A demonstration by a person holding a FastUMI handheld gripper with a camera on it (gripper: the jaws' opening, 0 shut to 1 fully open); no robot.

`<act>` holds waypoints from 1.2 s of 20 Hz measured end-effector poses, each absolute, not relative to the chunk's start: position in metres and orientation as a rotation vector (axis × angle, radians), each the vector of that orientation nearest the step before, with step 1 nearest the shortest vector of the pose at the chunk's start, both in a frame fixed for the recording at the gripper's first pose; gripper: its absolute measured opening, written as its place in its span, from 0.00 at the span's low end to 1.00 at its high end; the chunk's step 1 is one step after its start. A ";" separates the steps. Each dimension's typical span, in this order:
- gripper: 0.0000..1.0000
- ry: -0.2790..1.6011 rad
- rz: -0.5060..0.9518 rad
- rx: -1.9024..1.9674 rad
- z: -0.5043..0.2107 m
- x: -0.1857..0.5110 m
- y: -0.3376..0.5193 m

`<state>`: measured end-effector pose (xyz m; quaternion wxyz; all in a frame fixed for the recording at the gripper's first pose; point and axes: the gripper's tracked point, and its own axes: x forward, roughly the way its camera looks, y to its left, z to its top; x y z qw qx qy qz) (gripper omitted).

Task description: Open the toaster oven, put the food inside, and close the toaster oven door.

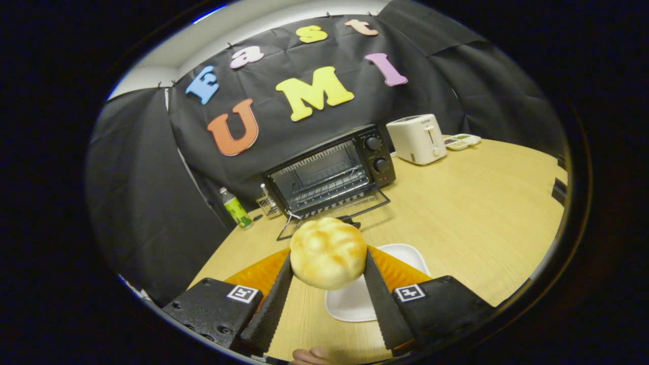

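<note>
Gripper view: bun [328, 252] clamped between both fingers, lifted clear of white plate [355, 299] below it. Toaster oven [330, 172] straight ahead and slightly up from bun, well beyond fingertips, door [334, 215] already dropped flat toward the gripper, cavity and wire rack [327, 185] exposed. Long axis of oven runs crosswise to the approach line, so opening faces almost square-on, angled a little. Gripper [328, 276] closed partway, jaws spread to bun width, ribbed pads pressing both sides; hold looks firm, slight squeeze on soft crust. Judgement: door step done, next needs forward carry over the door lip, level entry onto rack. Risk: clipping door edge. Beyond: white pop-up toaster [418, 138], green bottle [236, 208], wooden table [481, 213].
</note>
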<state>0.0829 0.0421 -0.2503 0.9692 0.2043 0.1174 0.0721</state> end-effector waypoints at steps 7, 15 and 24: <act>0.83 0.225 0.243 0.522 -0.224 0.106 0.070; 0.83 0.194 0.316 0.663 -0.191 0.163 0.088; 0.83 0.227 0.236 0.605 -0.196 0.263 0.083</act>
